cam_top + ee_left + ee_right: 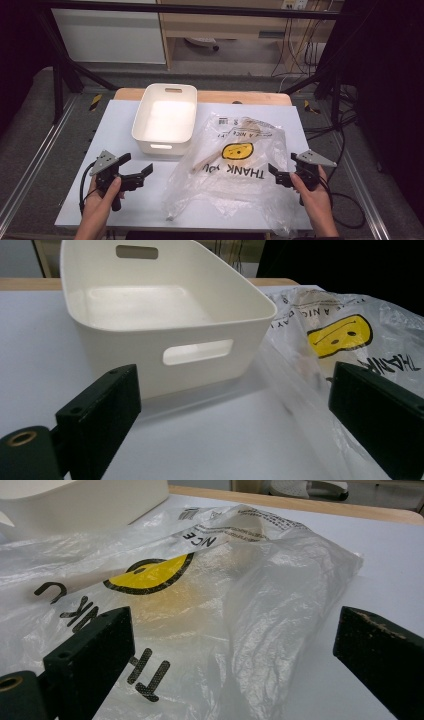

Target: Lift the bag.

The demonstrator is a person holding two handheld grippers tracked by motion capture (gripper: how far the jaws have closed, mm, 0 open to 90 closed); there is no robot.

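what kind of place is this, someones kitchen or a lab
Most likely a lab or recording workspace, not a kitchen. The white table sits inside a black metal frame, loose cables hang by a shelf unit behind, and the person holds a left gripper and a right gripper.

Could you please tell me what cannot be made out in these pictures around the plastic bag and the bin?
- Contents of the plastic bag: high view, crinkled film blurs all but pale wooden sticks.
- Small print by the bag's handles: too small everywhere.
- White bin: right gripper view, cut off by the top edge.
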